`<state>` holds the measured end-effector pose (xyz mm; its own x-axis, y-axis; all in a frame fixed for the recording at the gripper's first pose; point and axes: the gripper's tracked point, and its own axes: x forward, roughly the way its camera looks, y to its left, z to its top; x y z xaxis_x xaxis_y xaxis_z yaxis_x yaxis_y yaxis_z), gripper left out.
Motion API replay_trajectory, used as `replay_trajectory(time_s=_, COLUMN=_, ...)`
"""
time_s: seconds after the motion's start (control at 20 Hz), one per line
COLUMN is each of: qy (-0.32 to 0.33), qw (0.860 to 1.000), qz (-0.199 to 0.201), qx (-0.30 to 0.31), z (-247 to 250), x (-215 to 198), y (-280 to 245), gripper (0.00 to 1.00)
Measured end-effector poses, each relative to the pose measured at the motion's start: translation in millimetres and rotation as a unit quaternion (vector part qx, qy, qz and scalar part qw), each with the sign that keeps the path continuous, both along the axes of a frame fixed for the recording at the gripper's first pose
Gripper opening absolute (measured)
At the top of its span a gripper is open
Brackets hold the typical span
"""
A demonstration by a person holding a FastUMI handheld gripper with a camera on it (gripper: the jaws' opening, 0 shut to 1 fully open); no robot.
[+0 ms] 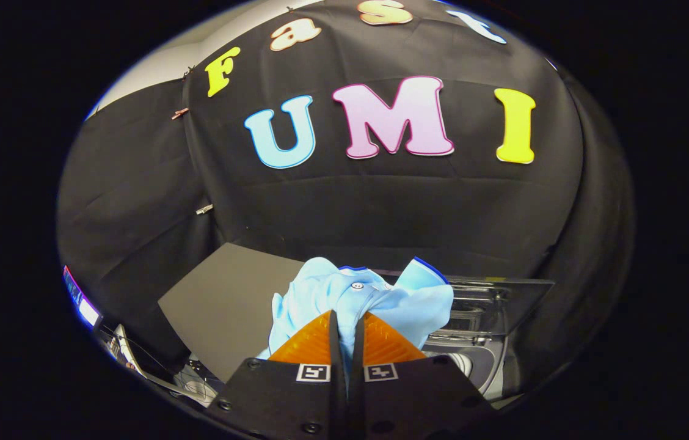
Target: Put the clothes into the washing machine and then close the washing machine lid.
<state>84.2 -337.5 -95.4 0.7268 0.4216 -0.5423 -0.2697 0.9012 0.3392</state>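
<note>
The main risk is the light blue shirt (360, 293) slipping out or draping wrong: only a small fold is pinched, and most of the fabric billows loose ahead of the fingers, so a sleeve or hem could catch on the washing machine's rim (494, 360) or hang outside, which would block the clear lid (491, 293) from closing. The hand-held gripper (347, 336) is pressed nearly together, both fingers pinching the shirt's cloth between them. The shirt hangs lifted above the dark surface (222, 305), just left of the open washing machine.
</note>
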Motion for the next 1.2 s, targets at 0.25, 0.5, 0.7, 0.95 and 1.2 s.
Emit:
replay_trajectory(time_s=0.25, qy=-0.014, qw=1.0, qz=0.002, qx=-0.021, z=-32, x=6, y=-61, gripper=0.05)
replay_trajectory(time_s=0.5, qy=0.017, qw=0.999, qz=0.007, qx=-0.029, z=-86, x=-4, y=-80, gripper=0.05)
replay_trajectory(time_s=0.7, qy=0.06, qw=0.998, qz=0.017, qx=-0.033, z=-140, x=-14, y=-74, gripper=0.05)
replay_trajectory(time_s=0.95, qy=0.09, qw=0.993, qz=0.028, qx=-0.069, z=-205, x=-20, y=-57, gripper=0.06)
replay_trajectory(time_s=1.2, qy=0.105, qw=0.985, qz=0.037, qx=-0.134, z=-267, x=-22, y=-60, gripper=0.05)
